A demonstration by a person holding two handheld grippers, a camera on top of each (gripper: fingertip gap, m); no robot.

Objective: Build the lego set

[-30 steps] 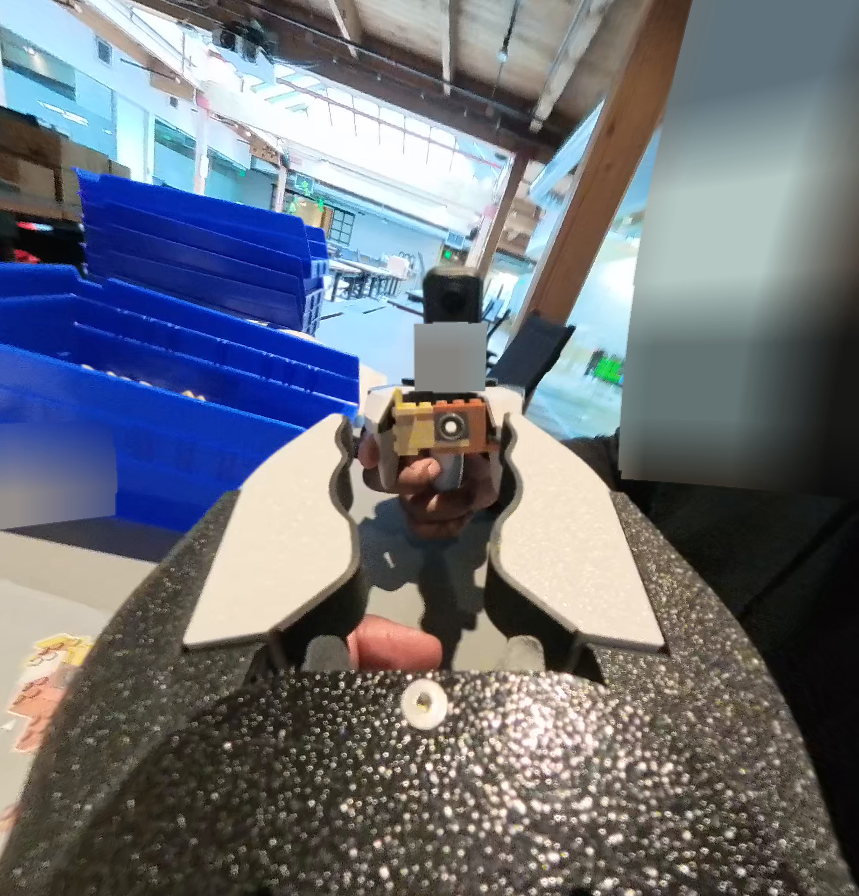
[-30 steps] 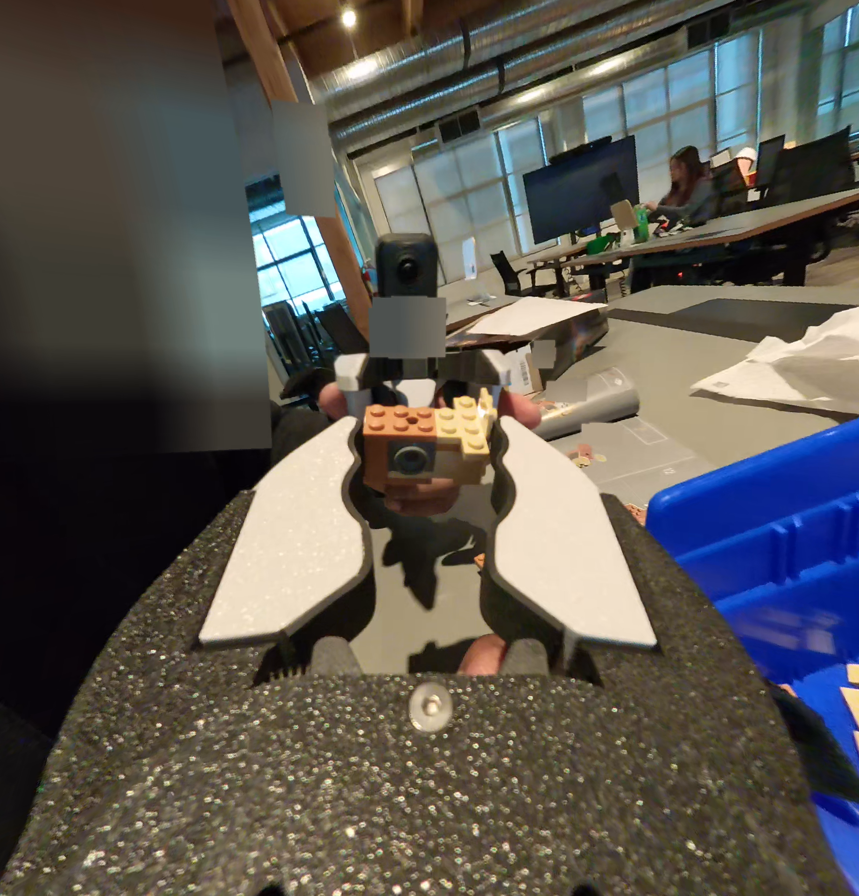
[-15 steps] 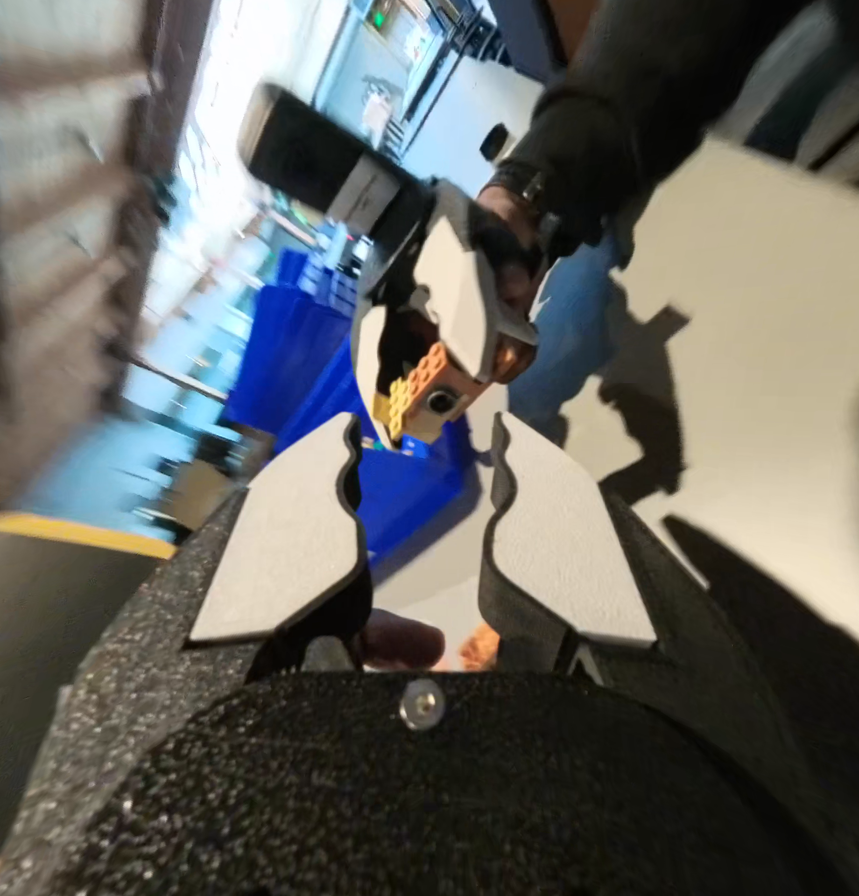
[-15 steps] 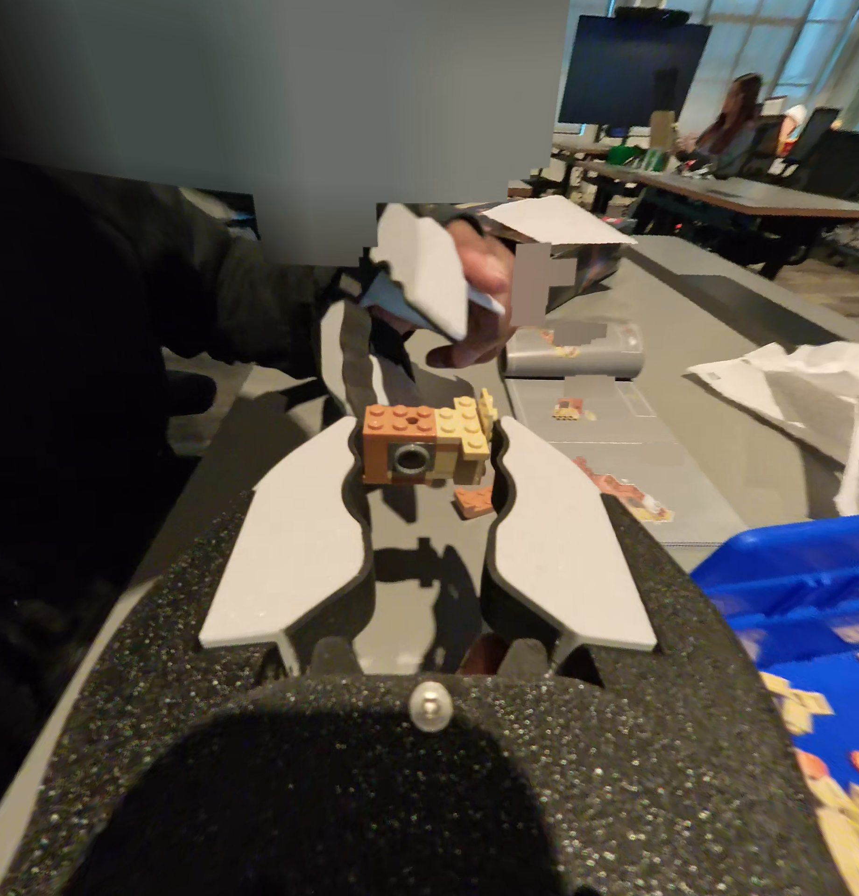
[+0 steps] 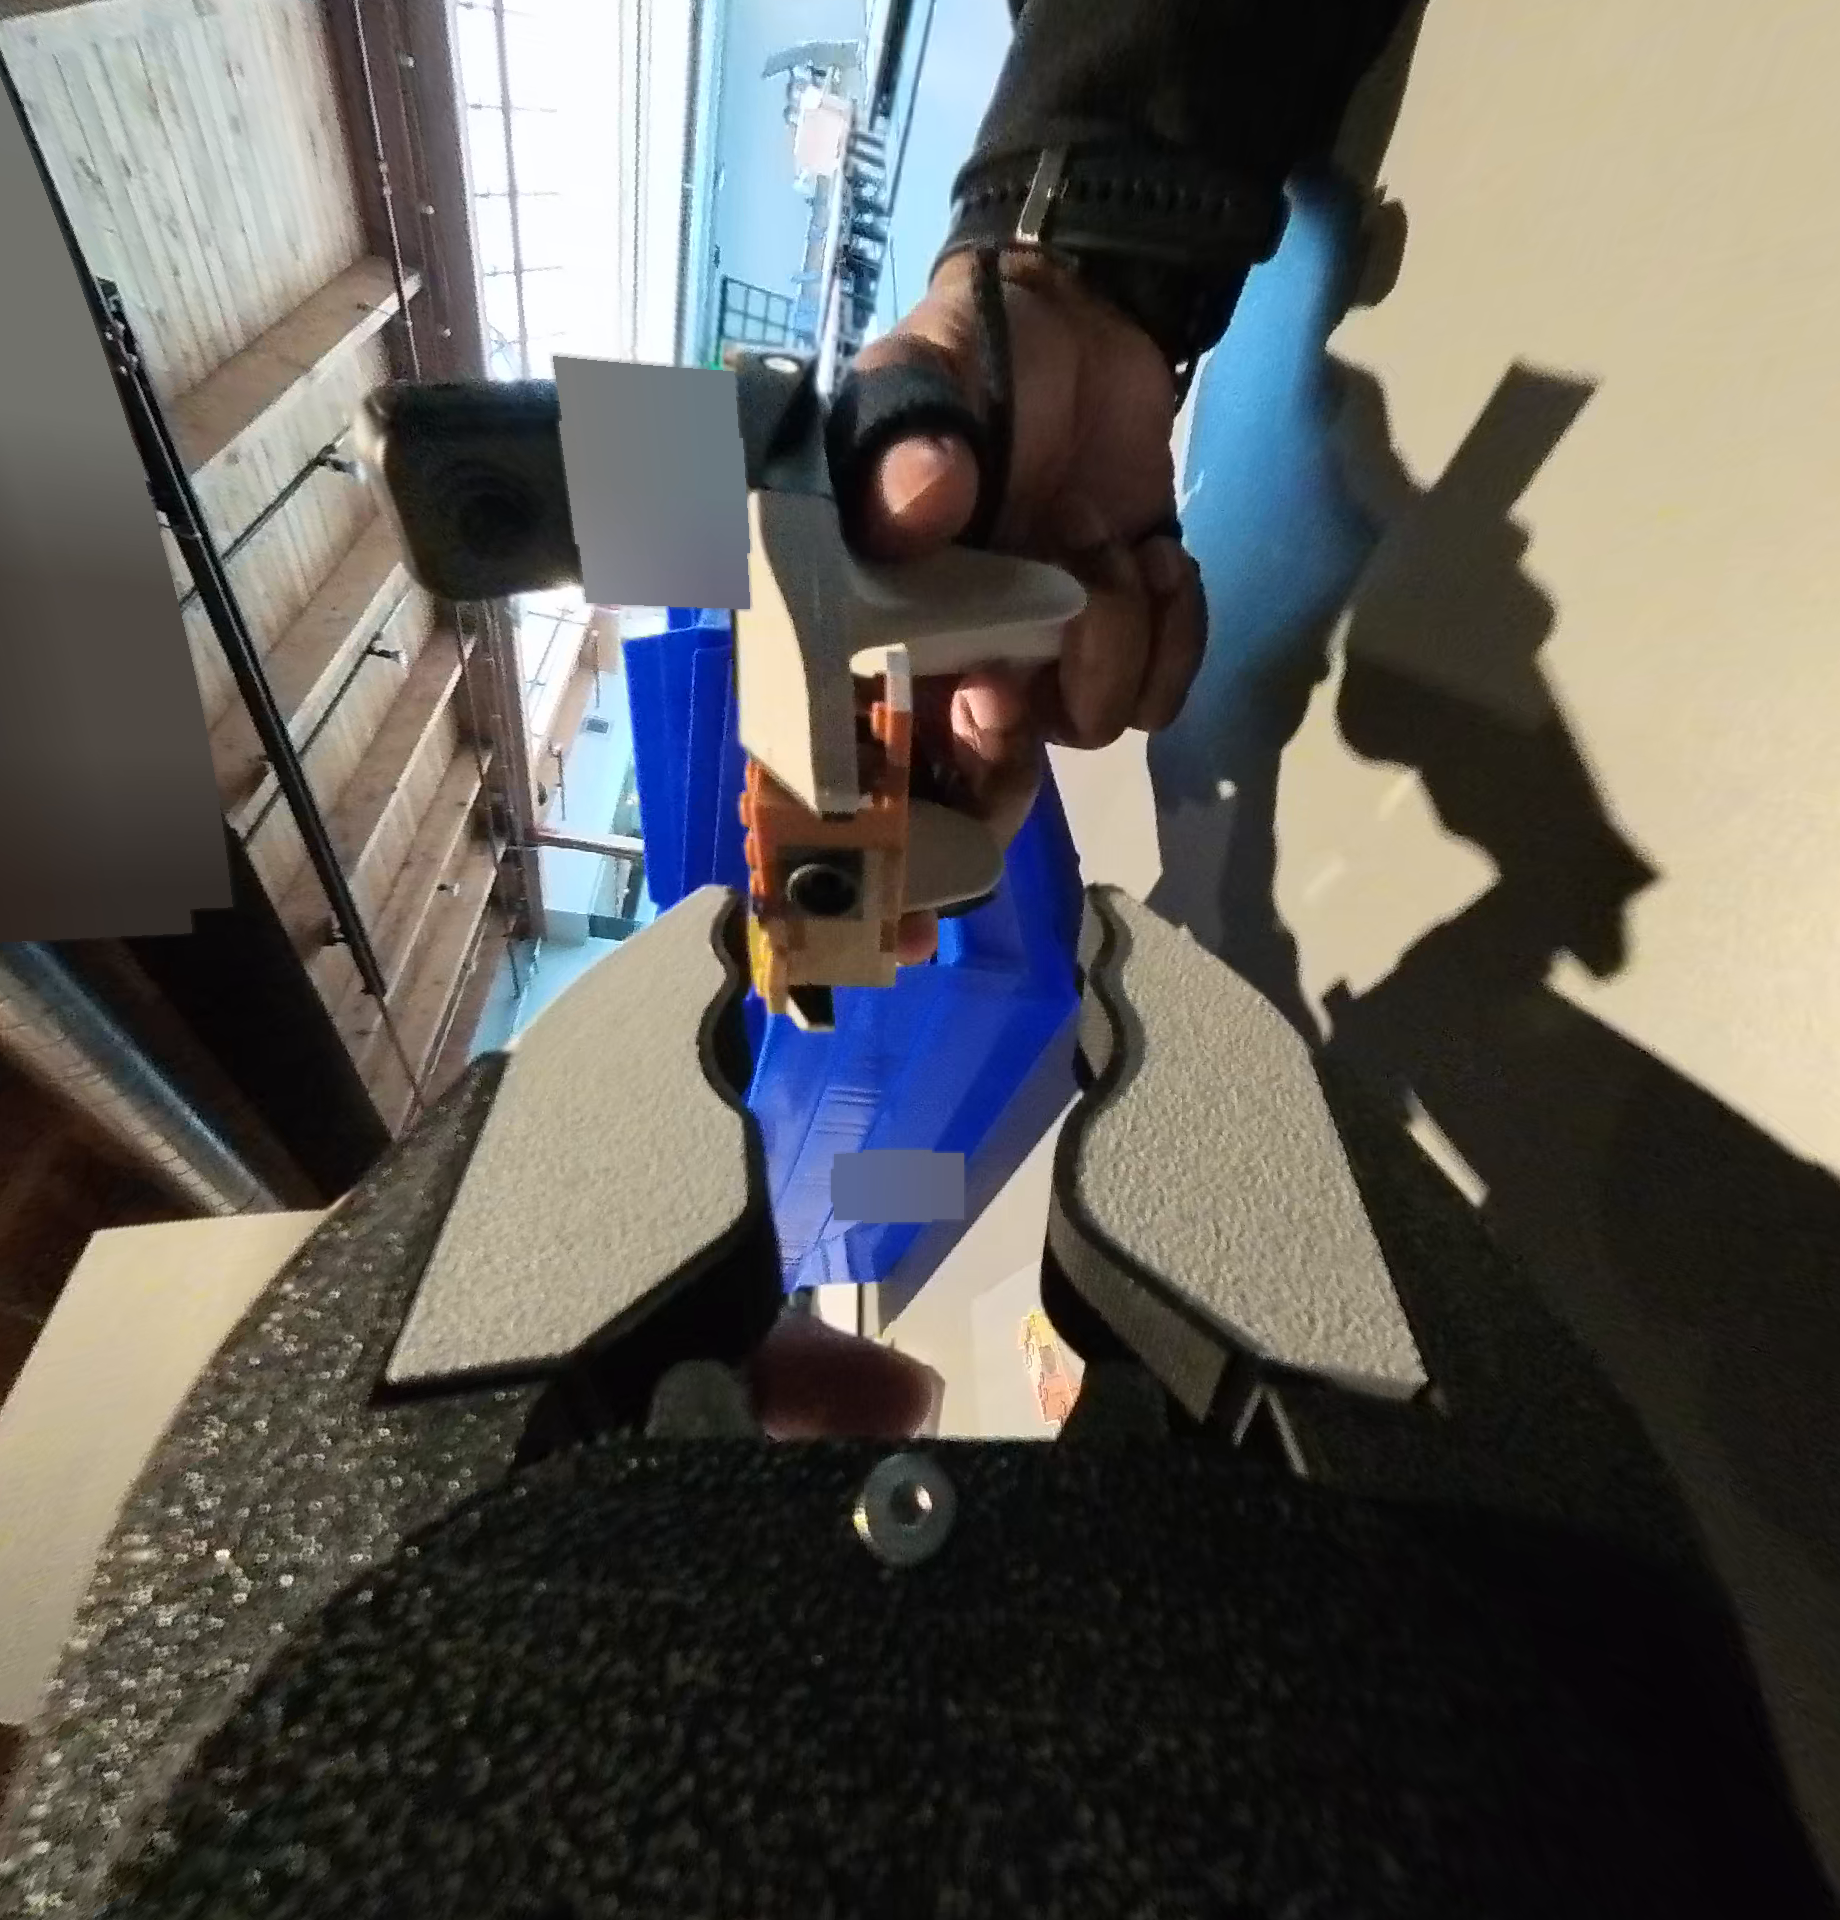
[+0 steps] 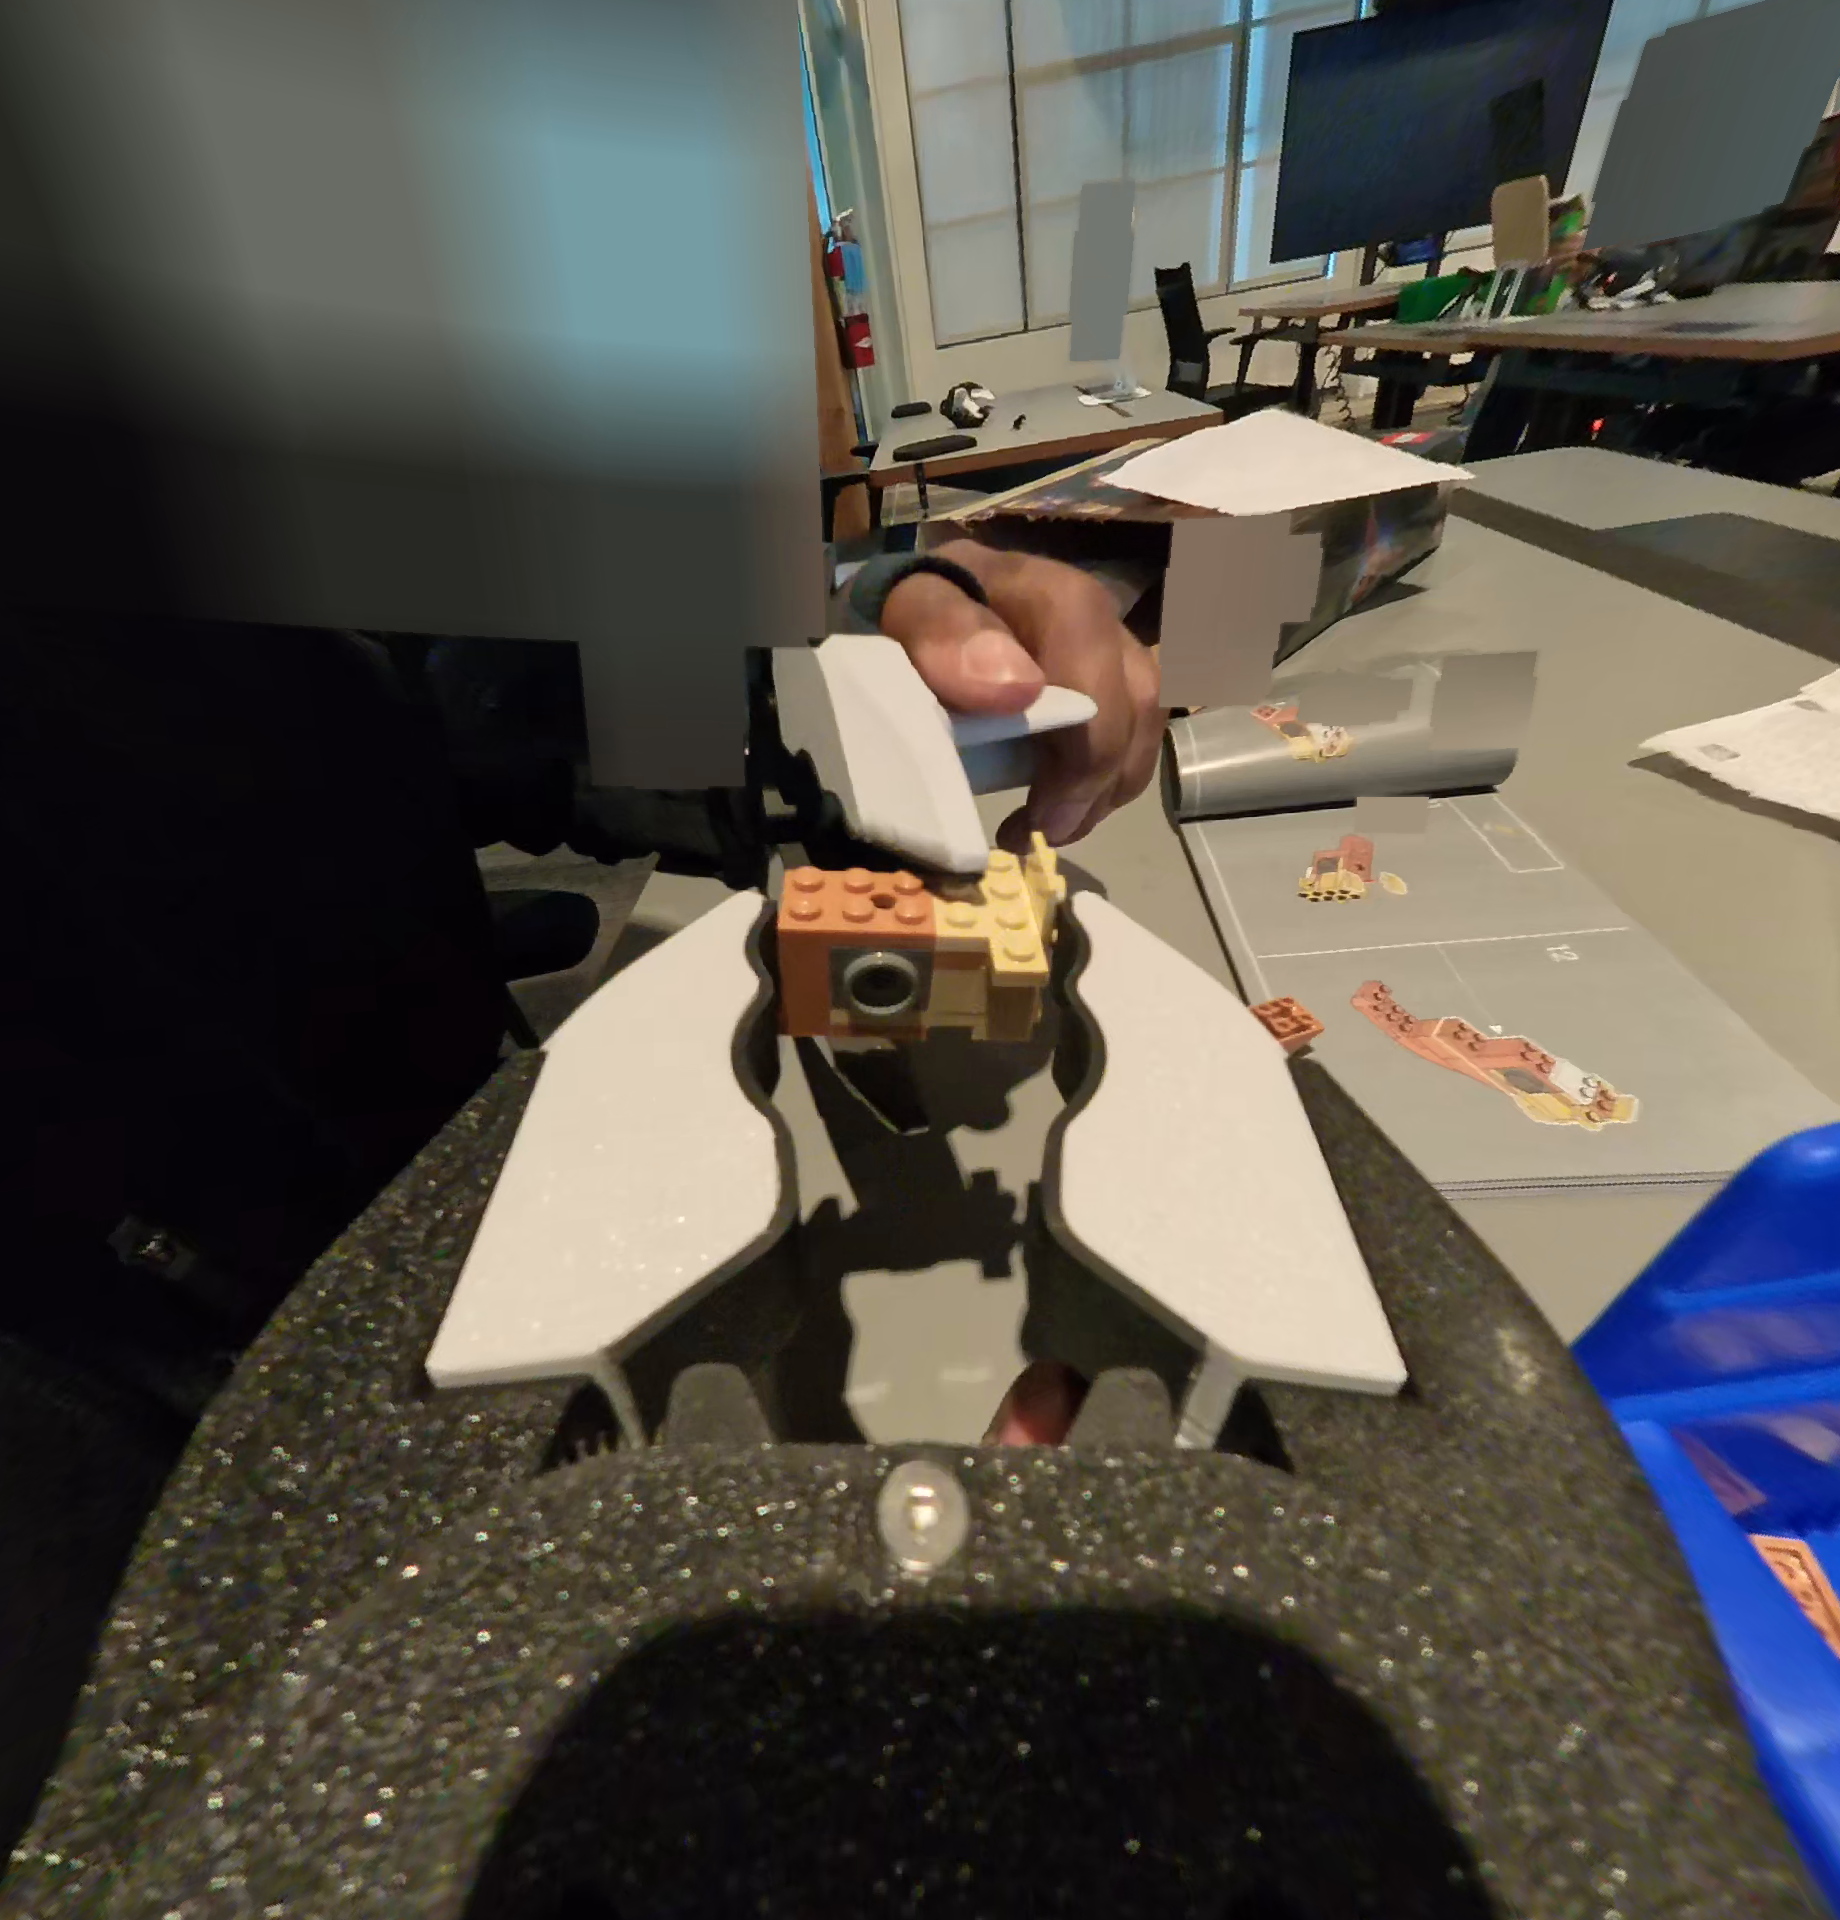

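A small lego assembly [image 6: 911, 961] of brown-orange and tan bricks with a grey round hole in front is held between my right gripper's [image 6: 916, 935] fingertips, a little above the grey table [image 6: 1674, 582]. My left gripper [image 5: 905, 935] is open and rolled on its side. One of its fingers [image 6: 885, 769] rests on the studded top of the assembly; the other finger stands apart from it. In the left wrist view the assembly [image 5: 828, 894] sits just beyond my left fingertips, clamped by the right gripper's fingers [image 5: 791, 675].
A blue parts bin [image 6: 1726, 1351] stands at the right, also shown in the left wrist view [image 5: 895, 1049]. An instruction sheet [image 6: 1435, 935] lies on the table with a loose brown brick [image 6: 1288, 1018] on it. An opened box [image 6: 1259, 499] and papers [image 6: 1778, 727] lie behind. Only a small space, under 4 cm, lies between the two pairs of fingers.
My left gripper has rolled onto its side and closed in until one finger touches the assembly's top. My right gripper has tilted down toward the table, still holding the assembly.
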